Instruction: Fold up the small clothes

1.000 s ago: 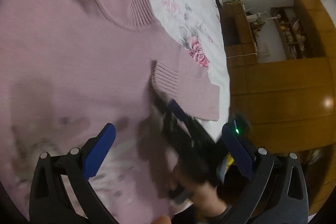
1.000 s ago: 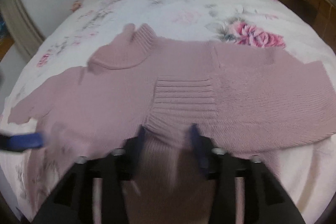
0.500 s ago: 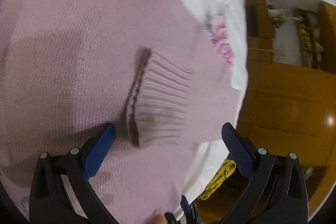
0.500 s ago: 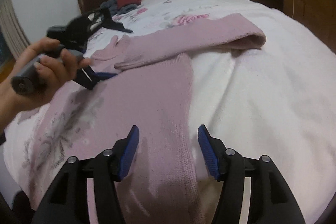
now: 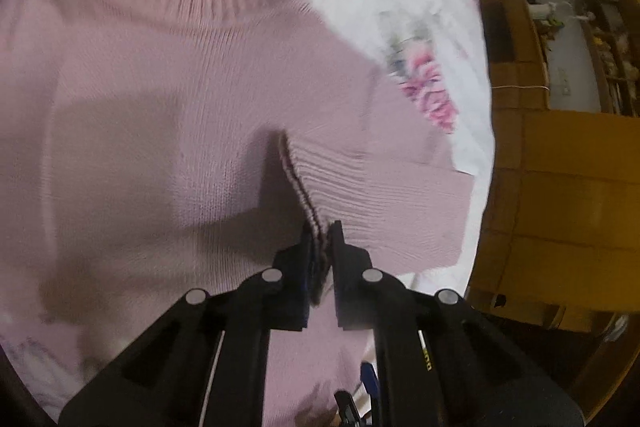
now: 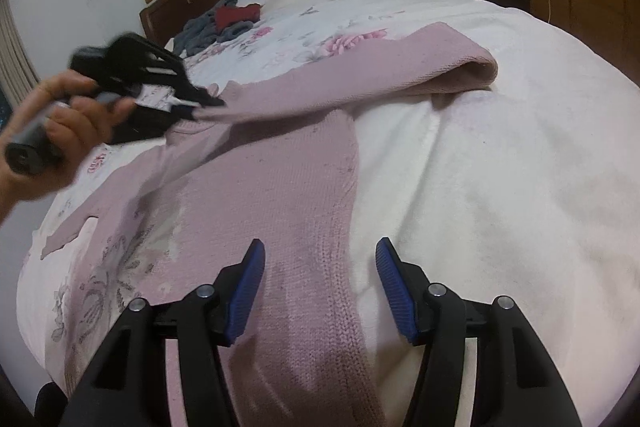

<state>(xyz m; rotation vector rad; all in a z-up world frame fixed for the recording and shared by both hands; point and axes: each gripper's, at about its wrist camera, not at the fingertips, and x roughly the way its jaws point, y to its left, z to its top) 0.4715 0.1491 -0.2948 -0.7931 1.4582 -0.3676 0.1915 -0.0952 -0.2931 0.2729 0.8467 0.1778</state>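
Pink knit sweater [image 6: 280, 163] lies spread on the floral bedspread [image 6: 500, 155]; the left gripper [image 5: 320, 247] pinches its ribbed cuff [image 5: 340, 183] tight, while the right gripper [image 6: 320, 267] hovers wide apart, empty, above the sweater's side edge

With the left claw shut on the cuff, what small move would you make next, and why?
Probably carry the cuff across the sweater with the left claw: the sleeve lies partly folded over, and the right claw hangs open, holding nothing.
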